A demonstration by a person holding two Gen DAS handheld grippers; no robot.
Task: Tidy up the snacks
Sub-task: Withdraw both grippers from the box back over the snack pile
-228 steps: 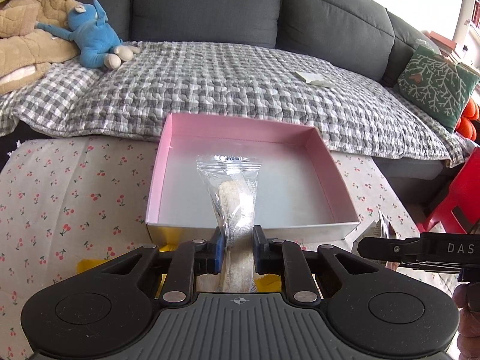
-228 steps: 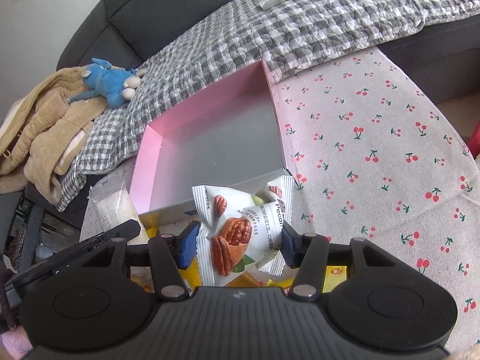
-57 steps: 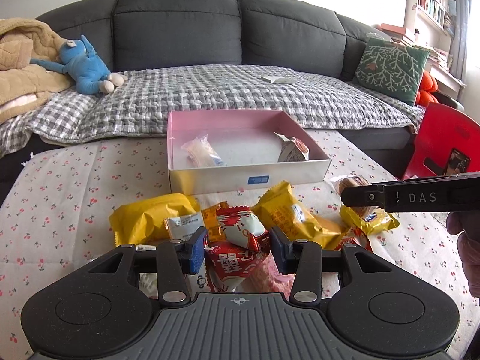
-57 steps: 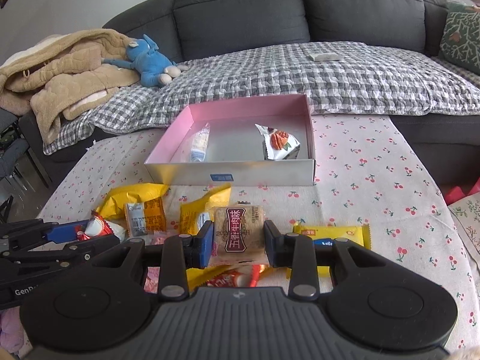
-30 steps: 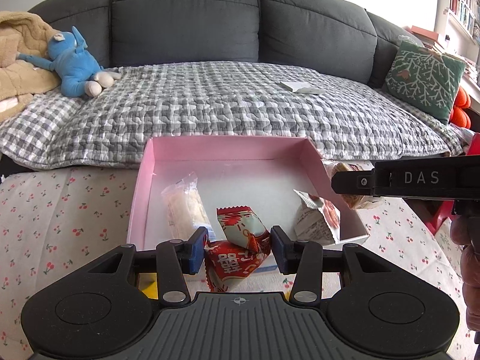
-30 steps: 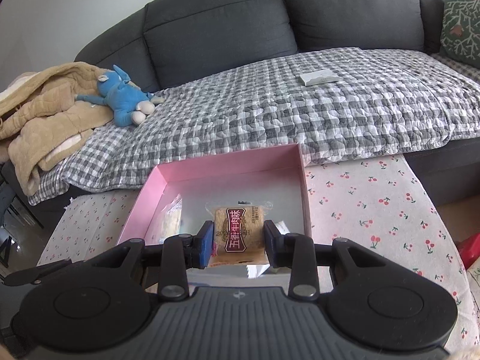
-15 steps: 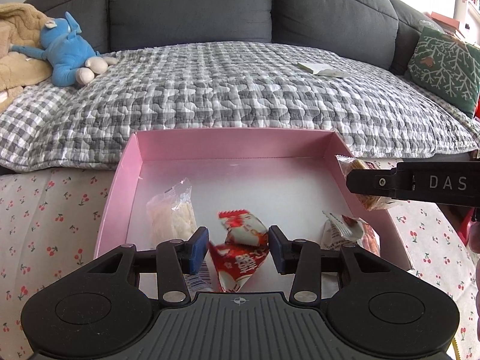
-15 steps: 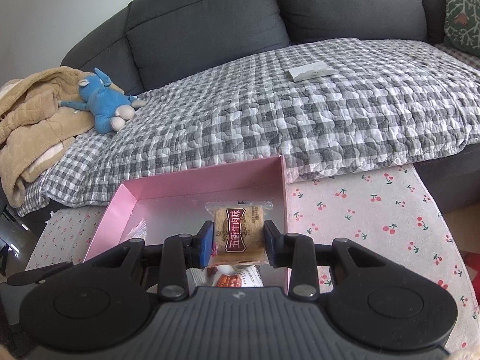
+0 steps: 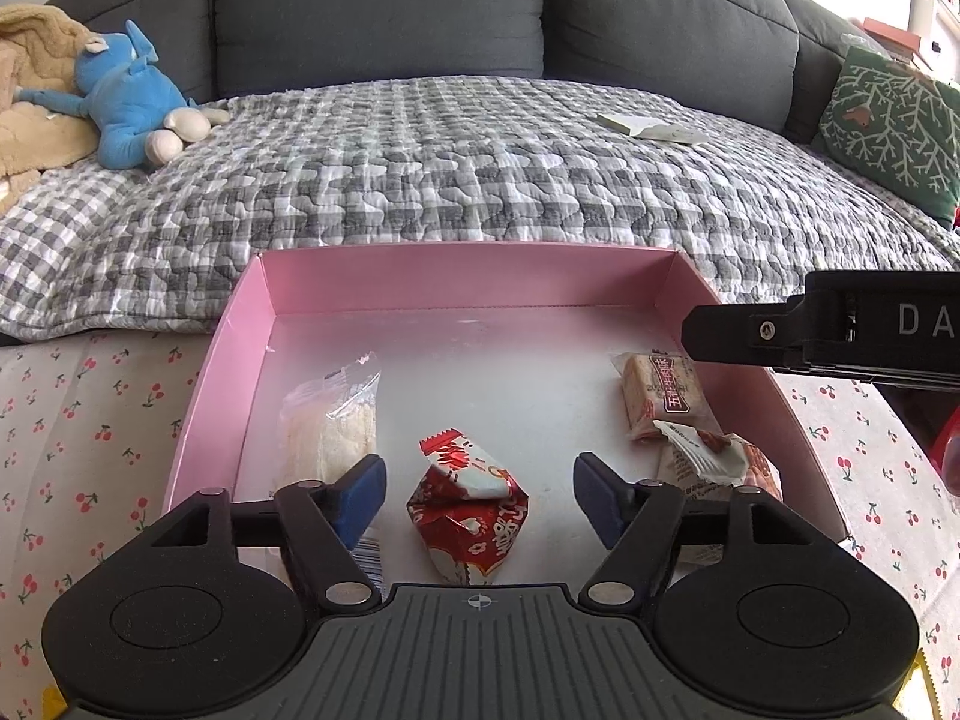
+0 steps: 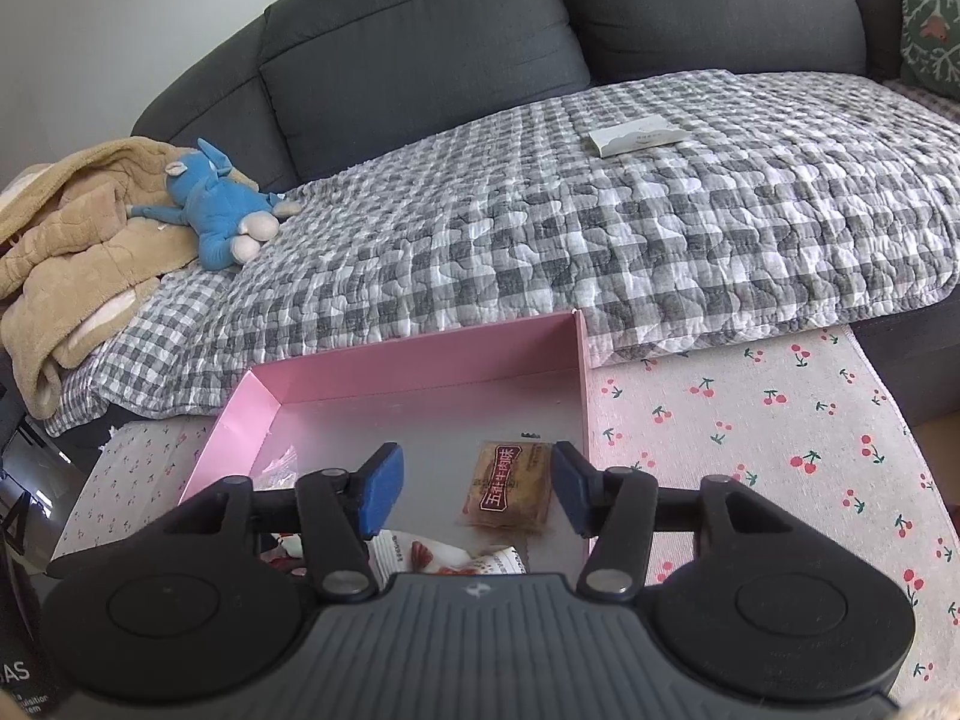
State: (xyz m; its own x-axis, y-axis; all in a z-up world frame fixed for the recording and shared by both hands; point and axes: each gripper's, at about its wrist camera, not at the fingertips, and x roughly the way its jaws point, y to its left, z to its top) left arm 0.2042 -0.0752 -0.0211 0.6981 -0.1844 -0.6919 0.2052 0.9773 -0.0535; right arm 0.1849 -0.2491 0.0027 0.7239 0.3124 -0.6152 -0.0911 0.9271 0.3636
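A shallow box with pink walls point(image 9: 240, 324) is seen on a table covered by a cherry-print tablecloth point(image 9: 90, 420), just in front of a dark grey sofa point(image 9: 372, 6) draped with a grey checked quilt point(image 9: 480, 168).

The left gripper point(image 9: 477, 495) is held over the near edge of the box, and its jaws are opening. A red and white snack packet point(image 9: 471, 516) lies on the box floor between the blue pads point(image 9: 360, 495), which are clear of it on both sides. A clear-wrapped pale snack point(image 9: 330, 426) lies to the left of it in the box, near the left wall.

The right gripper point(image 10: 474, 489) is held over the right part of the box, and its jaws are also opening. A brown cake packet with a dark red label point(image 10: 510, 489) lies flat on the box floor between its pads, touched by neither. In the left wrist view this packet point(image 9: 660, 396) is seen near the right wall, with a white nut packet point(image 9: 714, 462) just in front of it and partly overlapping it.

On the sofa, a blue plush toy point(image 9: 126, 102) rests beside a tan blanket point(image 10: 78, 222), a small white pack point(image 10: 639, 138) lies on the quilt, and a green patterned cushion point(image 9: 894, 120) is propped at the right end.
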